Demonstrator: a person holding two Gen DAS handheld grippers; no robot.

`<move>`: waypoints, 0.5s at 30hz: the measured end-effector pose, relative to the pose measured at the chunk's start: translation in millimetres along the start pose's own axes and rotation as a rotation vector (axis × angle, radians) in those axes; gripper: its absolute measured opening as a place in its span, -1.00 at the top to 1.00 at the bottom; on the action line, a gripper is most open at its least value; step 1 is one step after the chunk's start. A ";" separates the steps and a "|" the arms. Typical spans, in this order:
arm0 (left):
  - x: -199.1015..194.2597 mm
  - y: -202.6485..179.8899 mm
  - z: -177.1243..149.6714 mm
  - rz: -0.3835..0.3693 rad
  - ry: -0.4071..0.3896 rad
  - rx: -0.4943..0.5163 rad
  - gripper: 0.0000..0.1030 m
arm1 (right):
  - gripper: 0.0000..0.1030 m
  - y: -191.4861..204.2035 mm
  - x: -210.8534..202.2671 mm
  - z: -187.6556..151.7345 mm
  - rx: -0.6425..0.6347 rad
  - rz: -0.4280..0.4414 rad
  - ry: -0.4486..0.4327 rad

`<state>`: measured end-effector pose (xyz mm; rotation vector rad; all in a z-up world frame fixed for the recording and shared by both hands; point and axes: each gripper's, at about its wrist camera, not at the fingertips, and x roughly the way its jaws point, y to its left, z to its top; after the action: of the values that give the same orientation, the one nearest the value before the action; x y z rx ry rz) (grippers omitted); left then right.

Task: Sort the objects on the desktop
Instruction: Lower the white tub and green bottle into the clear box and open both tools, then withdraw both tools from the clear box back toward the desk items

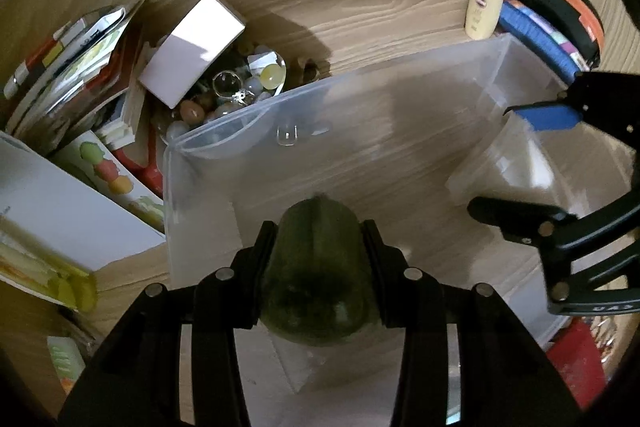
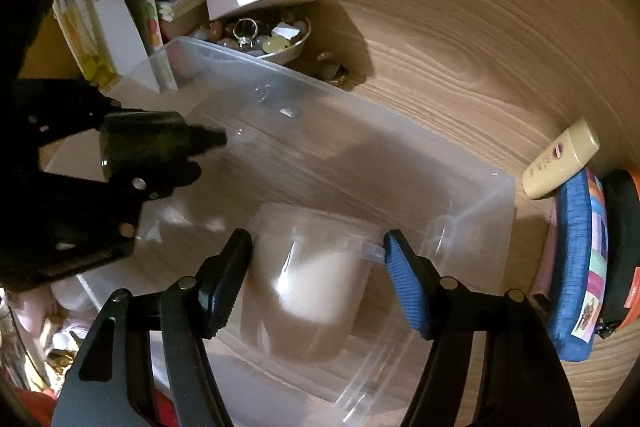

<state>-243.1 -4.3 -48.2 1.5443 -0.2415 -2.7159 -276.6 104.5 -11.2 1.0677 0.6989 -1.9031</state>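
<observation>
My left gripper (image 1: 320, 239) is shut on a dark green bottle (image 1: 320, 267) and holds it over the clear plastic bin (image 1: 256, 111). In the right wrist view the green bottle (image 2: 148, 143) lies sideways in the left gripper (image 2: 144, 151), cap pointing right, above the bin (image 2: 480, 175). My right gripper (image 2: 318, 247) is shut on a clear plastic cup (image 2: 308, 279) and holds it inside the bin near the right end. The cup (image 1: 504, 163) and right gripper (image 1: 516, 163) show at the right of the left wrist view.
A bowl of stones and trinkets (image 1: 224, 91) with a white box (image 1: 192, 51) on it stands behind the bin. Books and booklets (image 1: 68, 75) pile at the left. A cream lotion bottle (image 1: 482, 5), a blue pouch (image 1: 536, 35) and a black-orange case (image 1: 560, 7) lie at the right.
</observation>
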 end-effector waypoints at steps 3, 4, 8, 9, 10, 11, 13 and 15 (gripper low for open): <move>0.5 -0.4 0.9 0.003 0.000 0.004 0.20 | -0.26 -1.2 -0.6 0.9 -0.009 -0.005 -0.003; -0.1 0.2 1.0 0.001 0.001 0.003 0.20 | -0.26 -1.8 -1.1 0.8 -0.005 -0.002 -0.006; -5.4 -0.3 1.2 0.014 0.001 -0.008 0.17 | -0.27 -4.7 -12.9 0.3 0.019 0.019 -0.037; -8.4 -0.5 0.4 0.019 -0.003 -0.007 0.15 | -0.27 -4.2 -15.0 1.2 0.011 0.010 -0.044; -12.5 -1.1 0.1 0.030 -0.012 -0.005 0.05 | -0.27 -4.1 -16.7 1.3 0.005 -0.002 -0.048; -15.6 -1.6 0.1 0.039 -0.022 -0.004 -0.08 | -0.27 -4.6 -19.9 1.4 0.004 -0.021 -0.053; -24.2 -1.7 -1.8 0.061 -0.049 -0.001 -0.22 | -0.27 -2.0 -24.6 1.5 0.006 -0.035 -0.067; -33.3 -1.5 -4.6 0.066 -0.067 0.002 -0.26 | -0.27 -2.1 -35.3 0.1 0.014 -0.039 -0.096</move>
<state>-221.9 -0.7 -22.2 1.4213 -0.2906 -2.7201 -267.8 119.2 19.8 0.9714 0.6569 -1.9809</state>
